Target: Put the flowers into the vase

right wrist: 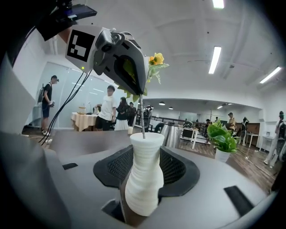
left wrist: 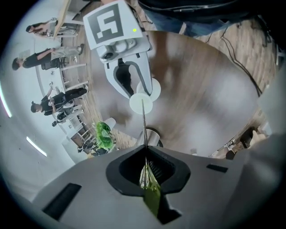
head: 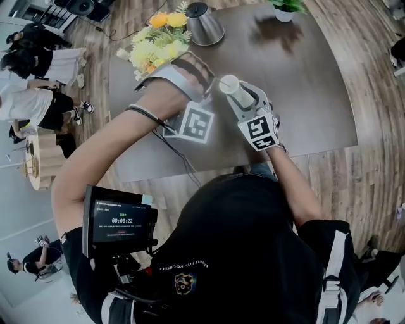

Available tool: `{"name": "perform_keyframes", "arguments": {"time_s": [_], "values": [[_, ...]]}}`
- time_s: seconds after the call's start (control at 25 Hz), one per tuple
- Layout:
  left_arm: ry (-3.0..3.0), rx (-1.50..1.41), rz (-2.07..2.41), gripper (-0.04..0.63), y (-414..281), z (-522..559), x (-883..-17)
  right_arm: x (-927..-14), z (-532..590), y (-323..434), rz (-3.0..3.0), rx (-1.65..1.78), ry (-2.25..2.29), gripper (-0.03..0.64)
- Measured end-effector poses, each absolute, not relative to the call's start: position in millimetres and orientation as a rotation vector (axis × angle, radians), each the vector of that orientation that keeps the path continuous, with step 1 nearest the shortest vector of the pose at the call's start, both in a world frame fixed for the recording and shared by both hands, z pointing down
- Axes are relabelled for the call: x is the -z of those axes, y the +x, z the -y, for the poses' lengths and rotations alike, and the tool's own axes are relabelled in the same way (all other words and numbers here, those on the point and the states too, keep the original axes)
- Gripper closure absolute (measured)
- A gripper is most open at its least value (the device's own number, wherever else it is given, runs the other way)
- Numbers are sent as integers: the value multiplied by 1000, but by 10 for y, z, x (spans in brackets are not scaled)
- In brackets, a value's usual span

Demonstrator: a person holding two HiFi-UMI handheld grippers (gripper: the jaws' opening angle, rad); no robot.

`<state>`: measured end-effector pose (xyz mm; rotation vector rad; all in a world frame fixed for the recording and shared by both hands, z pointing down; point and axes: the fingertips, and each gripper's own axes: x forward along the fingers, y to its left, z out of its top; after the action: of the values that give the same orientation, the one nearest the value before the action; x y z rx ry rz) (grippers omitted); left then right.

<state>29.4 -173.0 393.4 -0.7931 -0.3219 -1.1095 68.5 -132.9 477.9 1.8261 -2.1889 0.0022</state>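
Left tool (left wrist: 147, 176) pinches thin stem (left wrist: 144, 127) of yellow flowers (head: 158, 43); right tool (right wrist: 145, 167) clamps white ribbed vase (right wrist: 142, 197) over dark bench (head: 304, 95). Stem tip at vase mouth. Risk: both hand-held, wobble snags tip on rim; top-heavy blooms tip vase.

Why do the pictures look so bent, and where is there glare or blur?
Head view: the wide lens bows the table edges; the potted plant throws a dark shadow. Left gripper view: black rounded corners; the flower stem blurs close to the jaws. Right gripper view: ceiling lights burn out white; the vase is sharp.
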Motion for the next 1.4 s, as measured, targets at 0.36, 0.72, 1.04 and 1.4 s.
{"name": "perform_keyframes", "arguments": {"time_s": [0.36,0.72,1.04,1.4], "values": [[-727,1035,393,574,745,1491,-4172,-4890,1153,1039,2154,-50,1915,425],[-689,970,409,573,851,1367,-4241,-4867,1068,1070,2129,-46,1935,428],[-725,926,390,441,913,1278,-4260,-4878,1034,1101,2118,-46,1927,430],[-814,822,374,383,1090,1027,-4169,-4896,1029,1139,2096,-40,1937,434]]}}
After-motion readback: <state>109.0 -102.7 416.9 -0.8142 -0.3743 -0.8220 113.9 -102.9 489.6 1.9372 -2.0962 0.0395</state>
